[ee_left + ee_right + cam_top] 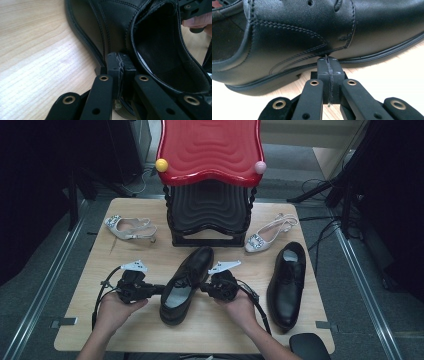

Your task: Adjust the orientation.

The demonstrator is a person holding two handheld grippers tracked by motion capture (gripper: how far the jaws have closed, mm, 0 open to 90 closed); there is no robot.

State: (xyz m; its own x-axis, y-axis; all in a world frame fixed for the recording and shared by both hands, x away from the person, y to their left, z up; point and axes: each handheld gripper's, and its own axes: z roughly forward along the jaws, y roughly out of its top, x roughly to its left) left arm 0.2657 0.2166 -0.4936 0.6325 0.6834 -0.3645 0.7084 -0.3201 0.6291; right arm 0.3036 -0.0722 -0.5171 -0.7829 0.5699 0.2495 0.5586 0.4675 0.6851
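Observation:
A black leather dress shoe point(187, 282) lies in the middle of the wooden table point(100, 270), toe pointing away from me. My left gripper point(161, 289) is shut, and its closed tips rest against the shoe's left side near the heel opening point(120, 58). My right gripper point(202, 287) is also shut. Its closed tips touch the shoe's right side just above the sole point(327, 61). Nothing is clamped between either pair of jaws. In the left gripper view the shoe point(112, 22) shows its dark inside, with the other gripper point(195, 10) beyond it. The right gripper view looks at the stitched side of the shoe point(312, 25).
A second black dress shoe point(287, 282) lies to the right. Two silver jewelled flats point(129, 227) point(270, 234) rest at the back left and back right. A black stand with a red wavy top point(210, 150) rises at the table's far edge.

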